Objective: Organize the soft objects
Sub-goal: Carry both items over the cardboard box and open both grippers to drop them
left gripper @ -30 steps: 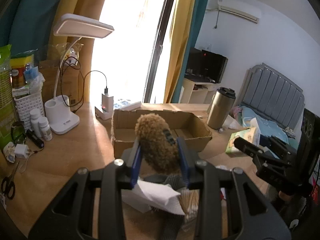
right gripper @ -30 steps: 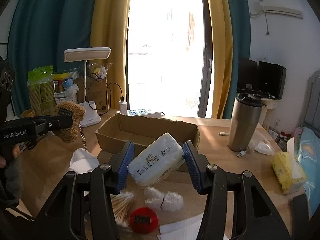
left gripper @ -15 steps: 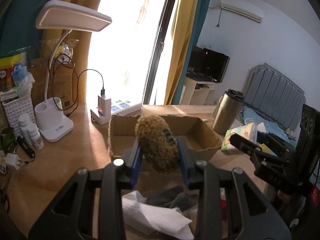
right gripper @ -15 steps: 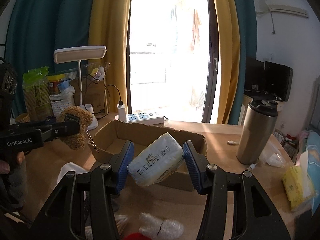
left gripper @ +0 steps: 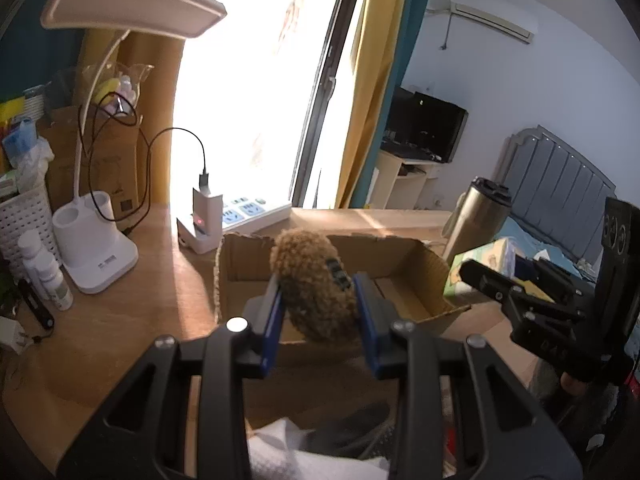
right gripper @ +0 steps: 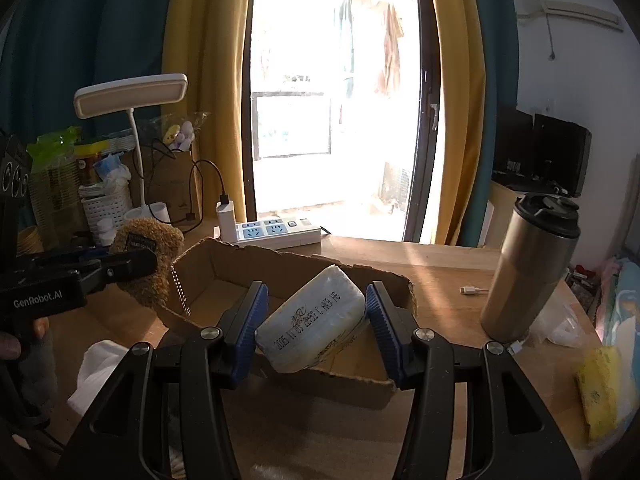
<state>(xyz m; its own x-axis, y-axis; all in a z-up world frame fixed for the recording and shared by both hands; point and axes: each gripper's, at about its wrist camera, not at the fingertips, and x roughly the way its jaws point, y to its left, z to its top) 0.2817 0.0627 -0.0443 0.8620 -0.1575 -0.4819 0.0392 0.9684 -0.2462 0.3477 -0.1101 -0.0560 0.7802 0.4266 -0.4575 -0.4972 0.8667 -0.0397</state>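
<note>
My left gripper [left gripper: 318,302] is shut on a brown fuzzy plush toy [left gripper: 314,282] and holds it over the near left edge of an open cardboard box [left gripper: 424,252]. The toy and its bead chain also show in the right wrist view [right gripper: 150,264]. My right gripper [right gripper: 314,316] is shut on a white soft tissue pack [right gripper: 312,318] and holds it tilted above the near wall of the same box [right gripper: 356,384]. The right gripper shows at the right of the left wrist view [left gripper: 520,300].
A white desk lamp [left gripper: 94,248], a charger and power strip [left gripper: 240,216] stand behind the box. A steel tumbler [right gripper: 528,276] stands right of it. A yellow tissue pack [right gripper: 600,392] lies far right. White cloth [right gripper: 96,372] and small bottles [left gripper: 48,268] lie left.
Both grippers have moved forward and closer to the box with their loads. The toy is now over the box's left edge and the tissue pack over its near wall.
</note>
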